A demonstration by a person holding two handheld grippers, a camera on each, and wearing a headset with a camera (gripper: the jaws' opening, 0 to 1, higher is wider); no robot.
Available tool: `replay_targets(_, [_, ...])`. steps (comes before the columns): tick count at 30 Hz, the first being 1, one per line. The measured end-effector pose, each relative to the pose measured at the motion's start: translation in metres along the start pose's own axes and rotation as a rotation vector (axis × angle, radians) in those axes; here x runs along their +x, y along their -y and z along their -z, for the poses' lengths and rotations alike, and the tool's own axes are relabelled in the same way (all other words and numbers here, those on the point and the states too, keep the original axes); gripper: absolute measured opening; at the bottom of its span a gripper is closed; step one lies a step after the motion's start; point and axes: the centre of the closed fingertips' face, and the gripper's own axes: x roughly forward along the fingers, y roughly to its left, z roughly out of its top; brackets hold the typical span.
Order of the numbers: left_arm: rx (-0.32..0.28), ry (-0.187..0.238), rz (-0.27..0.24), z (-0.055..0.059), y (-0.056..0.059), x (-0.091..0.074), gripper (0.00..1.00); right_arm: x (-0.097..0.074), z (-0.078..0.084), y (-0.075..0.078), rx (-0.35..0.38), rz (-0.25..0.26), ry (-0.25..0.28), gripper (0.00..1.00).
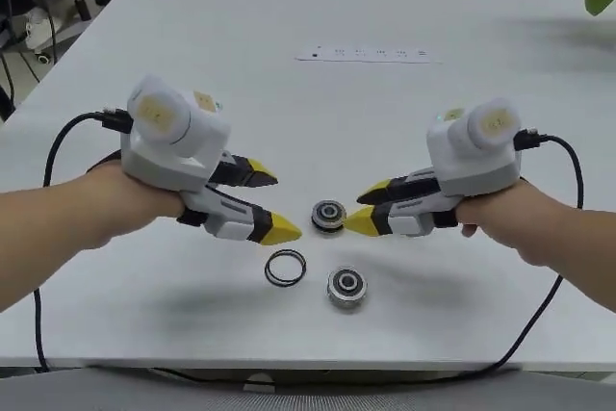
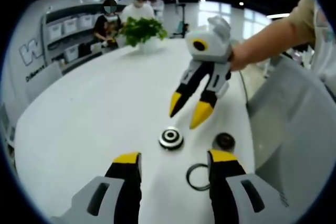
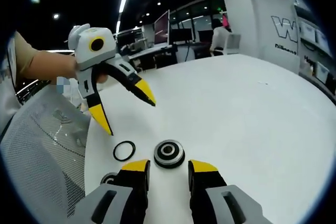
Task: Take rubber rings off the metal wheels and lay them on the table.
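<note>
Jaws apart, the left gripper point(image 1: 280, 204) and right gripper point(image 1: 355, 211) flank a wheel point(image 1: 328, 216), seemingly to strip it; a rubber ring point(image 1: 285, 268) lies freed on the counter point(image 1: 289, 103).

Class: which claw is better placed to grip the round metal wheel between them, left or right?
Right, probably. The right claw has the round metal wheel centred just ahead of its open jaws; the left claw sits farther back.

In the middle of the head view a wheel point(image 1: 328, 216) lies on the table point(image 1: 241, 64), between the left gripper point(image 1: 276, 204) on its left and the right gripper point(image 1: 356, 211) on its right. Lower in the frame, a loose ring point(image 1: 285, 268) lies just left of a second wheel point(image 1: 346, 287). A power strip point(image 1: 366, 54) lies at upper centre, well apart.
</note>
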Motion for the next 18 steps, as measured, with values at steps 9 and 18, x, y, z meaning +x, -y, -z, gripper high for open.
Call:
replay_targets(9, [0.007,-0.015,0.011,0.003,-0.002,0.010,0.46,0.006,0.004,0.003,-0.025,0.001,-0.011,0.26])
replay_targets(18, [0.001,-0.013,0.026,-0.001,-0.002,0.026,0.41,0.008,0.008,0.008,-0.026,-0.001,-0.028,0.26])
